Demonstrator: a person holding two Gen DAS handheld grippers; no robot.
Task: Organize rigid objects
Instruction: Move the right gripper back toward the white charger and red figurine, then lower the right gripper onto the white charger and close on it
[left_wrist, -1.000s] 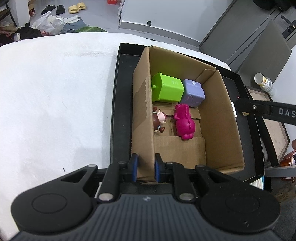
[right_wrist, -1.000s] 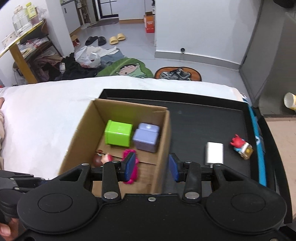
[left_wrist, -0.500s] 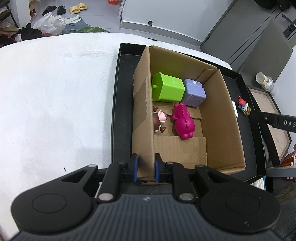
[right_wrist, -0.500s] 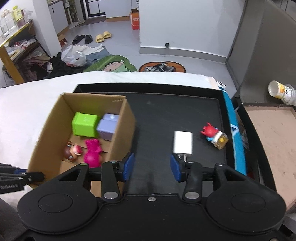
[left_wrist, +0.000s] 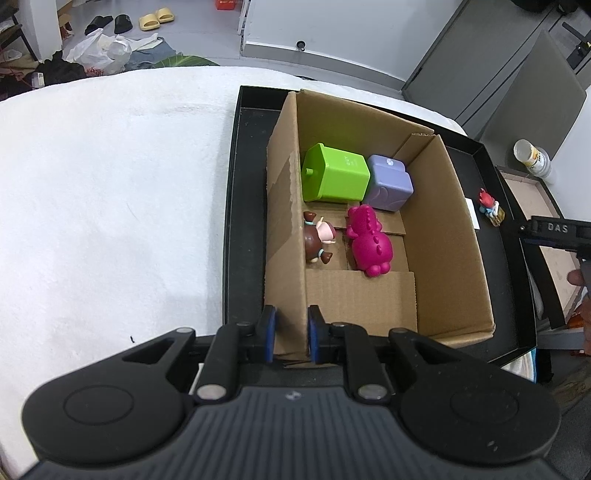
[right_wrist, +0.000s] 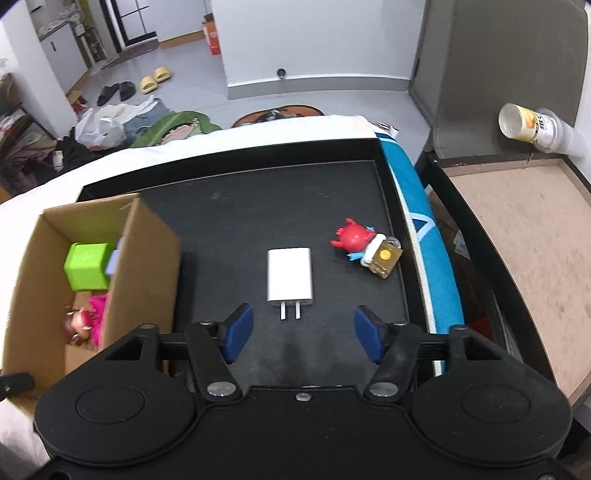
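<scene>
Grey tiled floor (right_wrist: 325, 99) – slippers (right_wrist: 155, 79), clothes heap (right_wrist: 122, 129) strewn; white wall (right_wrist: 314, 37), grey panels (left_wrist: 517, 85) at right.

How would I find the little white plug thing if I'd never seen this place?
Look at the big black tray on the white cover, with the cardboard box at its left end. On the bare tray right of the box lie two things: the white charger and a red toy figure. The charger is the plain, flat white block with two metal prongs, lying nearer the box.
</scene>
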